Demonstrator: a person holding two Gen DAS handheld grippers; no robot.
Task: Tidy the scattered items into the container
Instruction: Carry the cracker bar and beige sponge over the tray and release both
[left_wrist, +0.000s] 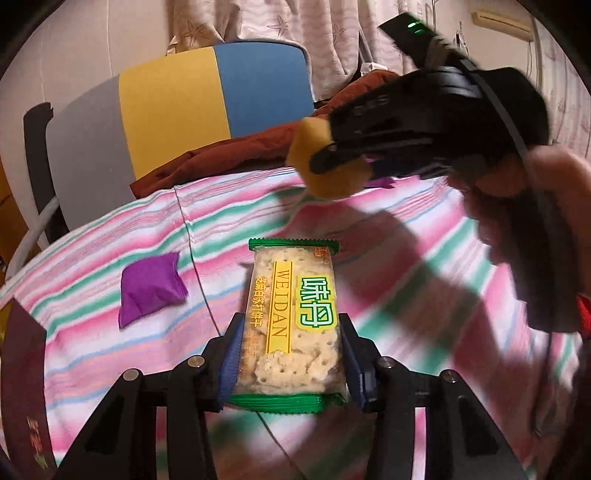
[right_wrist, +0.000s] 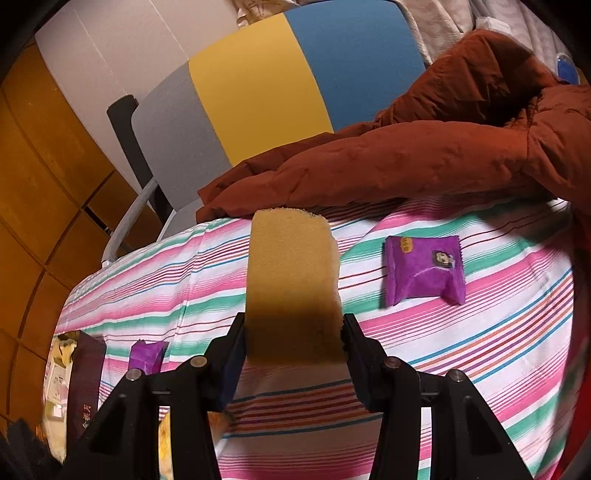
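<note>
My left gripper is clamped on a cracker packet, clear film with green crimped ends and a yellow band down its face; the blue pads press both long sides and the packet stands off the striped sheet. Its lower seam sits level with my finger bases, so I cannot make out how far it reaches behind them. My right gripper is closed on a yellow sponge block, coarse and porous, squeezed at its shaded lower half while the top end sticks out free. From the left camera that same gripper is blurred, with the hand holding it smeared at the right edge.

A dark box stands at the bed's left edge, cut off by the frame and partly behind my right fingers; what lies inside is too small to tell. One purple sachet lies flat on the sheet right of the sponge, another close beside the box. The open stripes between them are clear. A rust-brown padded jacket is heaped along the far edge, before a chair back in grey, yellow and blue.
</note>
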